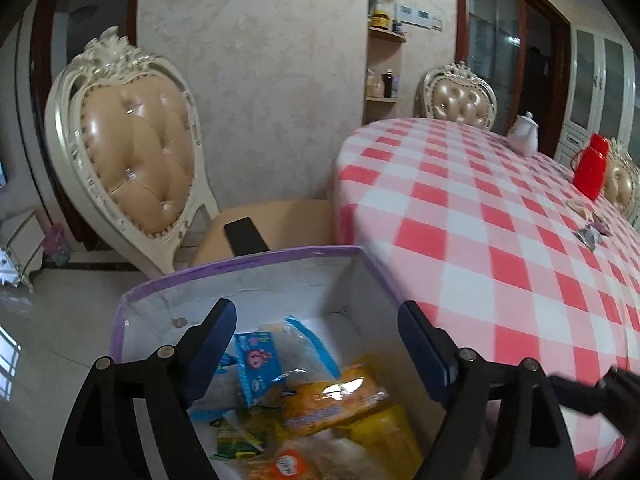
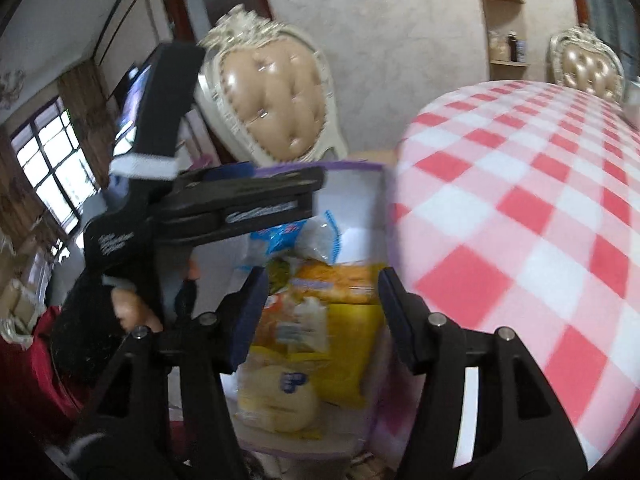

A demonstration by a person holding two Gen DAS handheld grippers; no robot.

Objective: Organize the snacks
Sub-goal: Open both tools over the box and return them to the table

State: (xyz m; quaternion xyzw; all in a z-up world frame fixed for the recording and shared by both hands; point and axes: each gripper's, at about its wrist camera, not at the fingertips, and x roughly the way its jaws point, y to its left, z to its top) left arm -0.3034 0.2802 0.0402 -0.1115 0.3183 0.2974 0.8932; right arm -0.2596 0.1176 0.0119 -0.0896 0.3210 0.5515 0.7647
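Presently, white purple-rimmed box point(image 1: 256, 280) beside checked bench point(image 1: 500, 220), packed with blue, yellow, orange snack packets point(image 1: 332, 396), left gripper point(image 1: 316, 348) and right gripper point(image 2: 320, 316) released above it, red flask point(image 1: 591, 172) only in left view, gloved hand point(image 2: 92, 320) only in right.

Left gripper point(image 1: 316, 344) spread wide above purple-rimmed box point(image 1: 248, 262) of snack packets point(image 1: 332, 396), gripping nothing; beside checked table point(image 1: 480, 216); padded chair point(image 1: 132, 152) behind.

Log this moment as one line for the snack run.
left gripper: open, empty | right gripper: open, empty | both over purple-rimmed box | snack packets inside | a few packets on checkered table
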